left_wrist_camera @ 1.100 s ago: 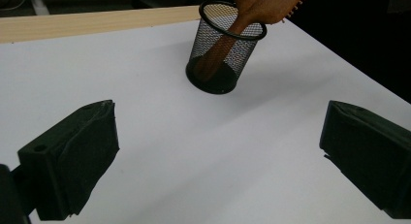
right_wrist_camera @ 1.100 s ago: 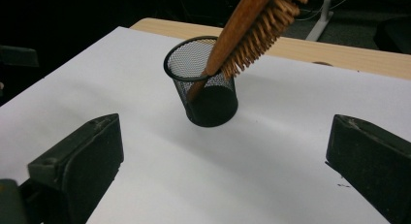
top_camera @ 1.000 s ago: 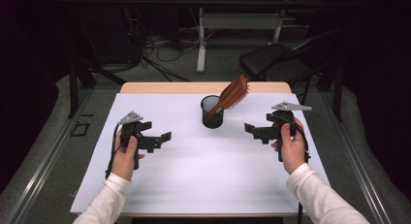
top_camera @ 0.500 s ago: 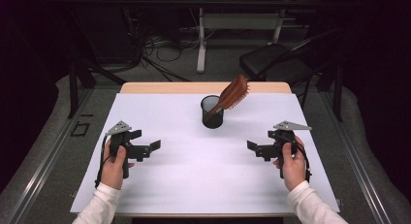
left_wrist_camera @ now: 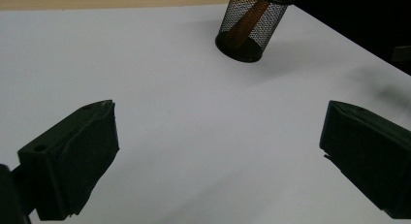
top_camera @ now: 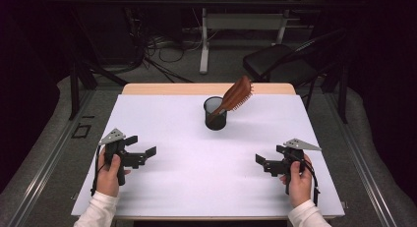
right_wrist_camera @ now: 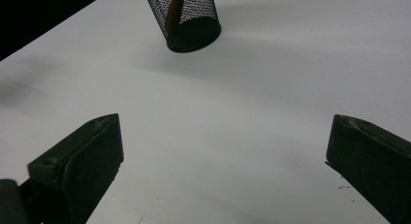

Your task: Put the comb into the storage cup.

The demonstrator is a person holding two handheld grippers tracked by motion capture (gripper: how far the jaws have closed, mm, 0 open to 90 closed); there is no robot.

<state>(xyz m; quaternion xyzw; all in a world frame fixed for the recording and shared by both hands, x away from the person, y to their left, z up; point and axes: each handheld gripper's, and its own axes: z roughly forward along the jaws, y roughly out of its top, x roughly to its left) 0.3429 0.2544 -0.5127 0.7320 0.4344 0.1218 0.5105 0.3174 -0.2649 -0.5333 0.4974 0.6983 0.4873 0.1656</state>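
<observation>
My left gripper (top_camera: 140,152) sits low over the white table (top_camera: 162,197), jaws spread wide and holding nothing — parked, I judge, well short of the work. At centre, toward the far edge, the black mesh cup (top_camera: 215,113) stands upright with the brown hairbrush (top_camera: 236,95) handle-down inside it, its head leaning out to the right. My right gripper (top_camera: 268,163) mirrors the left — gaping, empty, pointed inward, each hand wrapped around its grip near the table's near edge.
</observation>
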